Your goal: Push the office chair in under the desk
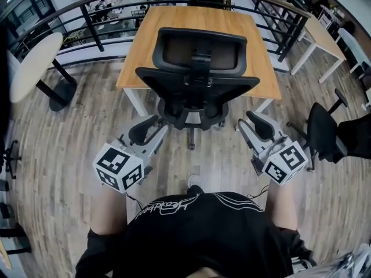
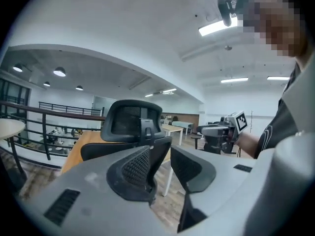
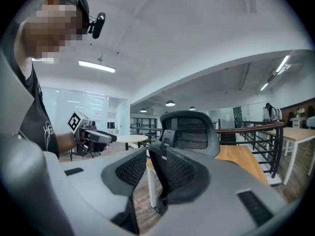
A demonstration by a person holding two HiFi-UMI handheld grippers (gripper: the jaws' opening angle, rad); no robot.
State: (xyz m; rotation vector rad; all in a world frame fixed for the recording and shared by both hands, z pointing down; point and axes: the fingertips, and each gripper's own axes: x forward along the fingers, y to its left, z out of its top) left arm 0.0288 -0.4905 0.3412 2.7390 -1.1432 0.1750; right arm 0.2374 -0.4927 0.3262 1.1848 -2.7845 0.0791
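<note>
The black office chair (image 1: 197,74) stands with its mesh back toward me, its seat at the front edge of the wooden desk (image 1: 174,19). My left gripper (image 1: 149,133) is held off the floor, short of the chair's left side, its jaws apart with nothing between them. My right gripper (image 1: 250,126) mirrors it at the chair's right side, jaws apart and empty. In the left gripper view the chair (image 2: 130,124) rises beyond the left gripper (image 2: 162,156), not touching it. In the right gripper view the chair (image 3: 192,129) stands beyond the right gripper (image 3: 150,163).
A round white table (image 1: 32,62) stands at the left. A dark railing (image 1: 104,4) curves behind the desk. A second black chair (image 1: 324,132) is close on the right, with white tables (image 1: 324,36) further back. The floor is wood planks.
</note>
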